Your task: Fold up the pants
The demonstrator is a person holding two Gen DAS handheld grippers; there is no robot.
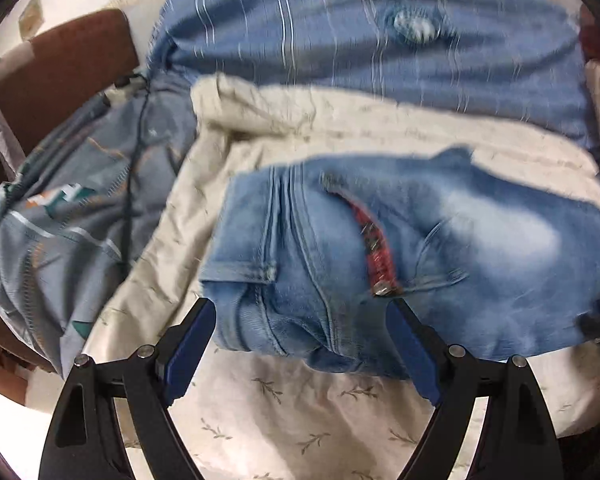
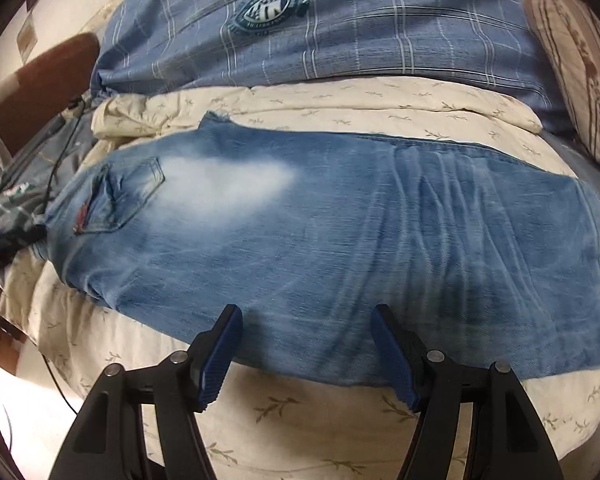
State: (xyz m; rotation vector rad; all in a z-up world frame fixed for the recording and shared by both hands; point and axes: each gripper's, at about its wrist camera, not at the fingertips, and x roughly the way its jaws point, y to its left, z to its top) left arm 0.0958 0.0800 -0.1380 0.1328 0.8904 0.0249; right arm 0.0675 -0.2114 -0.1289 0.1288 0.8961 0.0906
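Two hand-held grippers, left [image 1: 300, 308] & right [image 2: 306, 316], both spread wide w/ nothing held, one jeans [image 2: 320, 232] on bedsheet [image 2: 300, 420]

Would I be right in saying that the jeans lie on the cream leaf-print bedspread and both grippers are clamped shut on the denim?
Not quite. The jeans do lie on the bedspread, but both wrist views show the left gripper and right gripper open, holding nothing.
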